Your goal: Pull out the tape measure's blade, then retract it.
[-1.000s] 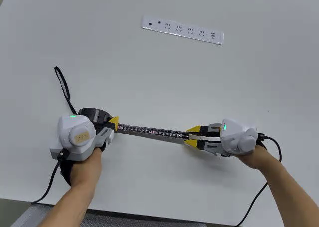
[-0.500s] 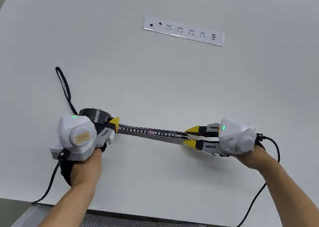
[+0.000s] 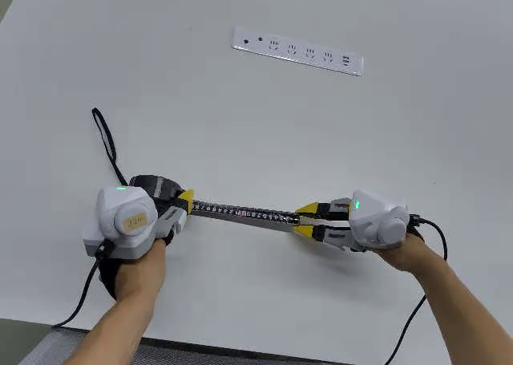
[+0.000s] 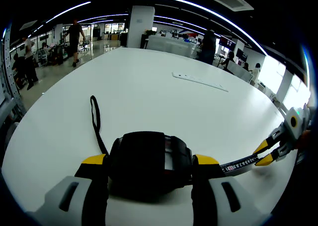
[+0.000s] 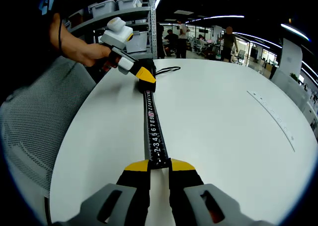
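Note:
The black tape measure case [image 4: 149, 161] sits on the white table, clamped between the yellow-tipped jaws of my left gripper [image 3: 175, 208]. Its black wrist strap [image 3: 104, 140] trails away across the table. The numbered blade [image 3: 244, 214] runs out to the right, just above the table. My right gripper [image 3: 304, 219] is shut on the blade's free end. In the right gripper view the blade [image 5: 153, 131] stretches from the right gripper [image 5: 159, 165] straight to the case [image 5: 147, 84] and the left gripper [image 5: 141, 76].
A white power strip [image 3: 296, 50] lies at the far side of the table. Cables [image 3: 417, 317] hang from both grippers off the near edge. Shelving with bins [image 5: 124, 12] and several people stand beyond the table.
The right gripper has moved slightly left toward the case, so a little less blade shows. The left gripper and case hold still.

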`<action>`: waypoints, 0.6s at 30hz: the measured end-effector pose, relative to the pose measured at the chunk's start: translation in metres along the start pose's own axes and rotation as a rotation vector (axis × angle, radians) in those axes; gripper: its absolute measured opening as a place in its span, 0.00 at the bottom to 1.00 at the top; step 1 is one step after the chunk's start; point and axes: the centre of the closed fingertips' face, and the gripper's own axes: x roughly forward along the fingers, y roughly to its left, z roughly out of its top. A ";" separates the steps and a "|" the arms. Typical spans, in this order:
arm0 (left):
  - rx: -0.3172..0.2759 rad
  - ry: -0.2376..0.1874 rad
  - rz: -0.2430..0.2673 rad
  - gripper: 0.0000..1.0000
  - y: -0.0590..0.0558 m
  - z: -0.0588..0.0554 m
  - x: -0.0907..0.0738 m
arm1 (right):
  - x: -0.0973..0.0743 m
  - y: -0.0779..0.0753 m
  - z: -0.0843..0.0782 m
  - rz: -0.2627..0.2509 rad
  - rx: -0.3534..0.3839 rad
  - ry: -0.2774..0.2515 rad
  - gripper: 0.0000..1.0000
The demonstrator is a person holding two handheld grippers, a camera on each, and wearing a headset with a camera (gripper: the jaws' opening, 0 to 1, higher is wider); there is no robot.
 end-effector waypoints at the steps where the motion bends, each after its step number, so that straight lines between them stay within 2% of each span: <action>1: 0.000 0.000 0.000 0.65 0.000 0.000 0.000 | 0.001 0.000 0.000 0.001 0.000 0.000 0.12; 18: 0.002 0.000 -0.001 0.65 0.000 0.000 0.000 | 0.009 -0.001 0.005 0.012 -0.004 -0.004 0.12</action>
